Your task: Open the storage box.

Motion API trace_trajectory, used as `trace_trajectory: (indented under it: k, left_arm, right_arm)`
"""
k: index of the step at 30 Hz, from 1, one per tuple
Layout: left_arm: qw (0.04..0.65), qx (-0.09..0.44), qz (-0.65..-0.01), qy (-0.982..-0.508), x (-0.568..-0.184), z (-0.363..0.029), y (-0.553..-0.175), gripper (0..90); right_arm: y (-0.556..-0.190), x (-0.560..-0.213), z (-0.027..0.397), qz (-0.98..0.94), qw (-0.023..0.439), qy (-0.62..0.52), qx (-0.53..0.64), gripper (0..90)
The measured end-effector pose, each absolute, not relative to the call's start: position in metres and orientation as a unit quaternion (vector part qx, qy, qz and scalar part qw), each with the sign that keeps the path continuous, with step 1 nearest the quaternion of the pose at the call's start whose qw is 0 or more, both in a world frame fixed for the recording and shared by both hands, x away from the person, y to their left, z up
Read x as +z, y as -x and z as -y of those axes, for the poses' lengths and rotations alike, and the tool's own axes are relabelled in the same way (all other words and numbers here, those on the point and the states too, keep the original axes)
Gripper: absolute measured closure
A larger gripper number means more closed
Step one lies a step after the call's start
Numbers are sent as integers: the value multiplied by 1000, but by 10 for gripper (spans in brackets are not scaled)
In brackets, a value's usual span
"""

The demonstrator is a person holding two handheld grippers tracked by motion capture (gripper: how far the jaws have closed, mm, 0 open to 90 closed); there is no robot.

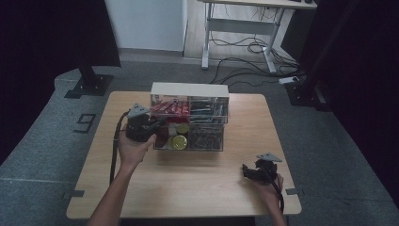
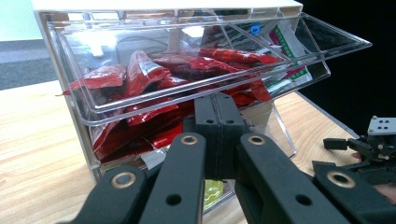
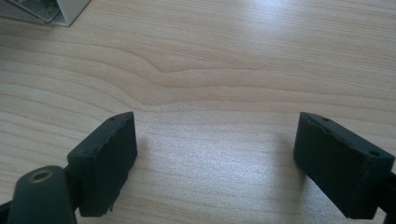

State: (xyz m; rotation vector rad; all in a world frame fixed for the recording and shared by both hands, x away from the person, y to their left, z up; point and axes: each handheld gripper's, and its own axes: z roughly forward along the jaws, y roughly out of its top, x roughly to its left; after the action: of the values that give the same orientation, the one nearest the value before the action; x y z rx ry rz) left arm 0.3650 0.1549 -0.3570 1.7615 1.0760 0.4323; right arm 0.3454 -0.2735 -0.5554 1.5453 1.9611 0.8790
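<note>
A clear plastic organiser (image 1: 190, 89) with a white top stands at the back middle of the wooden table (image 1: 188, 188). Its upper left bin (image 2: 116, 114) is tilted open and holds red sachets (image 2: 140, 70). My left gripper (image 1: 160, 123) is at the organiser's left front. Its jaws are pressed together, and the left gripper (image 2: 217, 109) has its tips just under that bin's clear front lip. Whether they pinch anything is hidden. My right gripper (image 1: 245, 169) rests near the table's front right, and the right gripper (image 3: 215, 163) stands open over bare wood.
The upper right bin holds green and white packets (image 2: 285, 42). Lower bins hold yellow-lidded items (image 1: 179, 141) and dark pieces (image 1: 205, 136). Beyond the table are a black stand base (image 1: 88, 84), a desk frame with cables (image 1: 244, 47) and a floor mark (image 1: 84, 122).
</note>
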Motion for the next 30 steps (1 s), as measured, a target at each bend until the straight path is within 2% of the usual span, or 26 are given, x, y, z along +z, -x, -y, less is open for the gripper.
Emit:
trace_trajectory:
  k: [30]
  left_arm:
    - [509, 184, -441, -716, -334, -156, -373, 900]
  right_arm:
    - [-346, -556, 274, -717, 248, -567, 321, 134]
